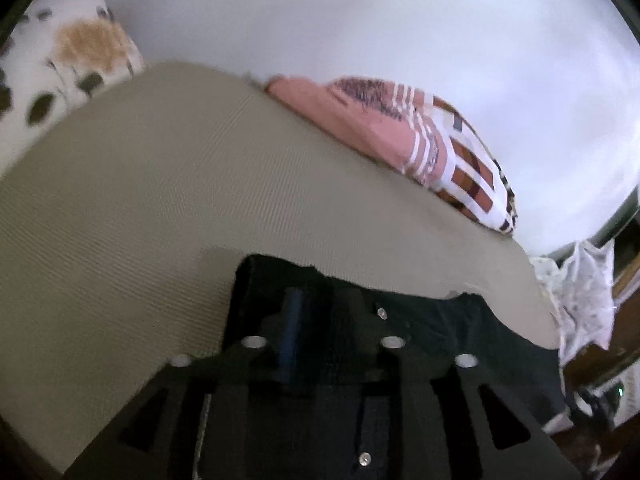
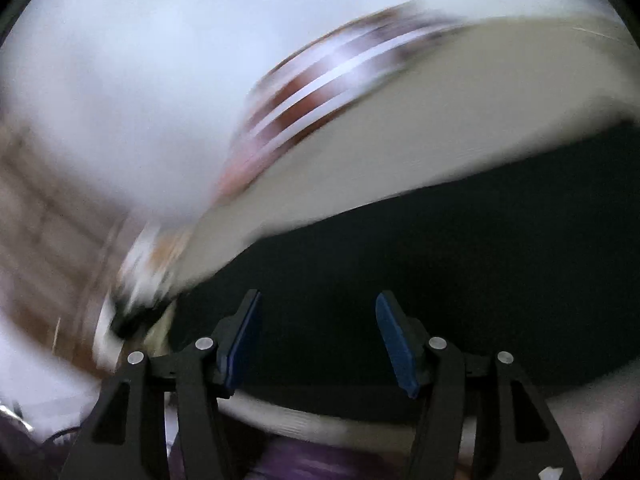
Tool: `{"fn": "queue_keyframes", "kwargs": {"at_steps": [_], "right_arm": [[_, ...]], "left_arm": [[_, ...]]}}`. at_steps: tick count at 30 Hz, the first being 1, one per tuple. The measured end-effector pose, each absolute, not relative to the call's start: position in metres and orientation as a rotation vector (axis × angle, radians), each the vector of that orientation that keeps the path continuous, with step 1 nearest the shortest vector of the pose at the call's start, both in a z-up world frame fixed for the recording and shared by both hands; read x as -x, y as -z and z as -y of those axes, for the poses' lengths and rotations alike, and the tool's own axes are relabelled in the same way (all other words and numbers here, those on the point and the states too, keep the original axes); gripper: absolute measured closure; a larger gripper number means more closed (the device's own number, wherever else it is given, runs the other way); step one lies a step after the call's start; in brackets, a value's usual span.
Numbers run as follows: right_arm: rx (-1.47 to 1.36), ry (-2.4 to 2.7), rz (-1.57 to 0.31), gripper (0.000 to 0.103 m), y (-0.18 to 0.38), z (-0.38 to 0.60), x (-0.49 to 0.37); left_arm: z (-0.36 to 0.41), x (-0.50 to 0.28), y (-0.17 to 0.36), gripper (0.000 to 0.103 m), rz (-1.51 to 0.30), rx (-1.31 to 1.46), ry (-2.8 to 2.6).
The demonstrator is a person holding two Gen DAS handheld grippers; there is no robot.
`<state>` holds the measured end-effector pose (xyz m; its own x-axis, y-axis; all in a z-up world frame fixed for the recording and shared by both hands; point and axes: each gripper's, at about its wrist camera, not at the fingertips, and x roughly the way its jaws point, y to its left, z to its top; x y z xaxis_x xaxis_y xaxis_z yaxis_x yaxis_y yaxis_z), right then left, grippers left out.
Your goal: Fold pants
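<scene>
Beige ribbed mat, set before a pale wall; striped pink-and-brown cushion at its far edge, spotted pillow at far left.

Item 1: dark pants, spread on the mat beneath both tools.

Item 2: left gripper, fingers drawn together over dark cloth at the pants' edge; judged pinched on the fabric, though black on black hides the seam.

Item 3: right gripper, blue pads well apart, holding nothing, poised over the pants; view heavily blurred.

Handling note: seat the right claw on a matching edge before lifting, keep both corners level, and carry the layer over without dragging.
</scene>
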<state>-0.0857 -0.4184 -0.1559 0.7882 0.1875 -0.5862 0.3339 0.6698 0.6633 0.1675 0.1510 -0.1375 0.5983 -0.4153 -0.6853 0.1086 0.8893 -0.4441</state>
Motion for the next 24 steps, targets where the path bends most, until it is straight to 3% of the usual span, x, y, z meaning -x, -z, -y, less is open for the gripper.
{"fn": "queue_keyframes", "kwargs": {"at_steps": [1, 3, 8, 11, 17, 19, 21, 24], "right_arm": [[-0.887, 0.198, -0.648, 0.046, 0.16, 0.449, 0.12], [-0.985, 0.341, -0.574, 0.046, 0.172, 0.502, 0.184], [-1.173, 0.432, -0.44, 0.053, 0.203, 0.56, 0.259], [-1.229, 0.343, -0.451, 0.062, 0.22, 0.555, 0.253], [-1.259, 0.276, -0.446, 0.063, 0.234, 0.543, 0.227], [-1.262, 0.276, -0.446, 0.072, 0.234, 0.542, 0.224], [-1.251, 0.273, -0.458, 0.091, 0.233, 0.543, 0.216], [-1.189, 0.273, -0.486, 0.094, 0.222, 0.541, 0.208]], "left_arm": [[-0.152, -0.161, 0.133, 0.055, -0.851, 0.384, 0.296], [-0.152, -0.149, 0.127, 0.043, -0.809, 0.411, 0.25], [-0.151, -0.125, 0.126, 0.042, -0.786, 0.438, 0.193], [-0.153, -0.11, 0.128, 0.042, -0.803, 0.451, 0.178], [-0.153, -0.091, 0.141, 0.042, -0.856, 0.495, 0.163], [-0.153, -0.089, 0.145, 0.042, -0.872, 0.502, 0.156], [-0.155, -0.088, 0.149, 0.042, -0.88, 0.521, 0.15], [-0.156, -0.087, 0.151, 0.042, -0.881, 0.532, 0.148]]}}
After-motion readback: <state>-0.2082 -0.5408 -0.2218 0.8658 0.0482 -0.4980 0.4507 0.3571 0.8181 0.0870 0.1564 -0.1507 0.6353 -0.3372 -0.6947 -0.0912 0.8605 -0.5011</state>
